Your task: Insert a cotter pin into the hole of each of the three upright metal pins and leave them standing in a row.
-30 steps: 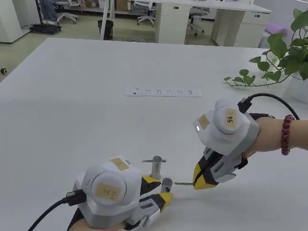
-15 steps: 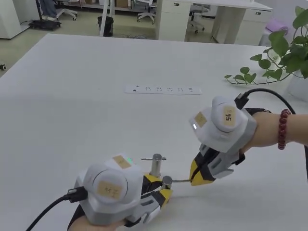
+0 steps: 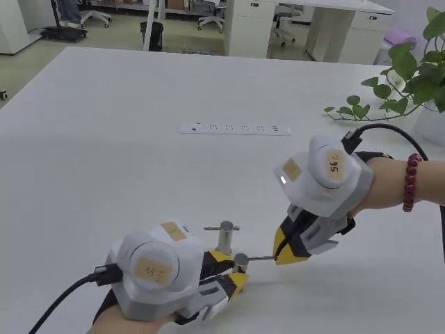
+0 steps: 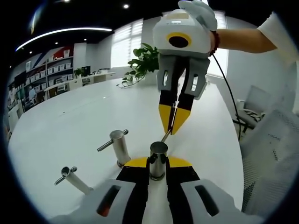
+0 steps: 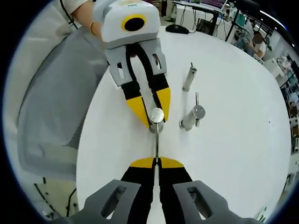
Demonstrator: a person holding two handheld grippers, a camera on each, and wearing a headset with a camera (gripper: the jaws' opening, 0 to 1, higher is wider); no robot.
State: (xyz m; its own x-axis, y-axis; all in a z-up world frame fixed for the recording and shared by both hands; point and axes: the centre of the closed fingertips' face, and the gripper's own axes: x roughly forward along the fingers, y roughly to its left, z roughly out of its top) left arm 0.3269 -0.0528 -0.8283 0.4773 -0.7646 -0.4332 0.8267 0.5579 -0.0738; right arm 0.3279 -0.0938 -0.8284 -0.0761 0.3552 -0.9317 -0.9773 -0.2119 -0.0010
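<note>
Cotter pin point(image 5: 157, 144), right tongs point(image 5: 157, 161) clamped, labels point(image 3: 333, 168) unclear

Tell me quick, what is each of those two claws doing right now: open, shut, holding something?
Left gripper: shut on a metal pin, standing upright.
Right gripper: shut on a cotter pin, its tip at that metal pin.

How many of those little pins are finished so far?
Two look done: the middle pin and end pin are already pinned through. In hand: the left claw grips the third pin; the right claw holds its cotter pin against it. Left: push it through, release.
</note>
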